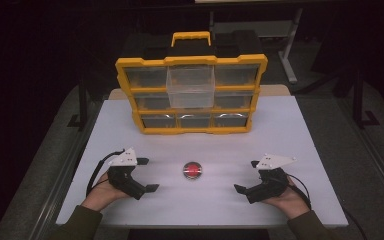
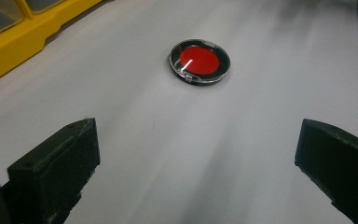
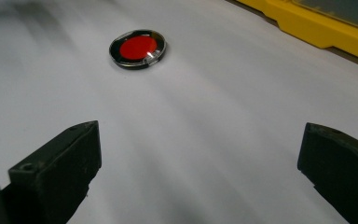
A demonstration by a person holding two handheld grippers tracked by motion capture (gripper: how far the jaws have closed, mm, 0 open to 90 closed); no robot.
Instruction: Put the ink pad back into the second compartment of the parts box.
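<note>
A small round case with a red centre and a clear lid point(image 1: 193, 170) lies flat on the white table point(image 1: 280, 130), between the two hands. It lies ahead of the jaws in the left gripper view point(image 2: 199, 61) and in the right gripper view point(image 3: 138, 48). My left gripper point(image 1: 147, 175) rests on the table to the case's left, jaws wide apart with nothing between them. My right gripper point(image 1: 247, 176) rests to its right, open and empty as well. Both point inward toward the case.
A yellow organizer point(image 1: 192, 95) with clear drawers and a yellow handle stands at the table's far middle. One clear drawer point(image 1: 190, 86) in its top row sticks out toward me. The organizer's yellow edge point(image 2: 23, 35) is close on the left gripper's side.
</note>
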